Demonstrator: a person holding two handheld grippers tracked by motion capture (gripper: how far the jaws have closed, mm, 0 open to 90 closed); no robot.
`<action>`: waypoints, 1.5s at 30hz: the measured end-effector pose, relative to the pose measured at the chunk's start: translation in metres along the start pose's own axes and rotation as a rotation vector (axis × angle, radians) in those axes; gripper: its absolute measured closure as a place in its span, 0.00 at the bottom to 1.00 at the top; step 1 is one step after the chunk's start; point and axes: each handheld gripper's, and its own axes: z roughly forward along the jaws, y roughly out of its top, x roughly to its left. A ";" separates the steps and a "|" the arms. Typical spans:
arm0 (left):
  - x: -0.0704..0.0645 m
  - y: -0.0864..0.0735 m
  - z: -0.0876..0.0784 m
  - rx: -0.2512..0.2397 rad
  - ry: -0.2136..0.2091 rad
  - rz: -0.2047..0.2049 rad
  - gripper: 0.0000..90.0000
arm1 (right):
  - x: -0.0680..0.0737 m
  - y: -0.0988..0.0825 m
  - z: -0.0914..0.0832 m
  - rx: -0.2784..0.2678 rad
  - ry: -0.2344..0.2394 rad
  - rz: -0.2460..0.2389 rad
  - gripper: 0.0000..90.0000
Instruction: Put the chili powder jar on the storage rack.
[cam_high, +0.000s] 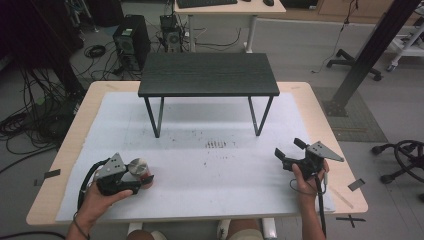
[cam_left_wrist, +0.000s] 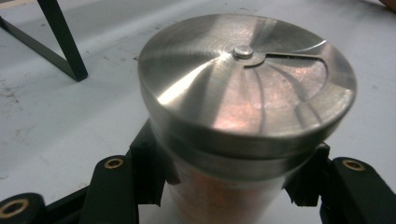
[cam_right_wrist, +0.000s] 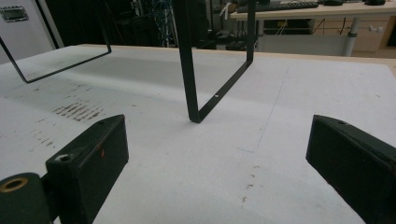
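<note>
A jar with a brushed metal lid (cam_high: 138, 165) and a reddish body stands on the white mat at the front left. My left gripper (cam_high: 145, 179) is shut on the jar's body just under the lid (cam_left_wrist: 245, 79), one jaw on each side. My right gripper (cam_high: 288, 149) is held above the mat at the front right, its jaws wide open with nothing between them (cam_right_wrist: 219, 154). It points toward the right leg (cam_right_wrist: 189, 70) of the black stand.
A low black stand (cam_high: 208, 74) with thin metal legs occupies the back middle of the mat (cam_high: 200, 165). Dark scuff marks (cam_high: 217, 144) lie in front of it. The wooden table's edges border the mat. Computers, cables and a desk stand on the floor beyond.
</note>
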 end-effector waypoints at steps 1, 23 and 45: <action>0.000 0.000 0.000 0.001 -0.001 -0.002 0.48 | 0.000 0.000 0.000 0.000 0.000 0.000 0.06; 0.000 0.000 0.000 0.000 -0.001 0.001 0.48 | 0.000 0.000 0.000 0.004 -0.002 -0.004 0.06; -0.001 0.000 0.000 0.004 0.001 0.007 0.48 | 0.000 0.000 0.000 0.005 -0.002 -0.004 0.06</action>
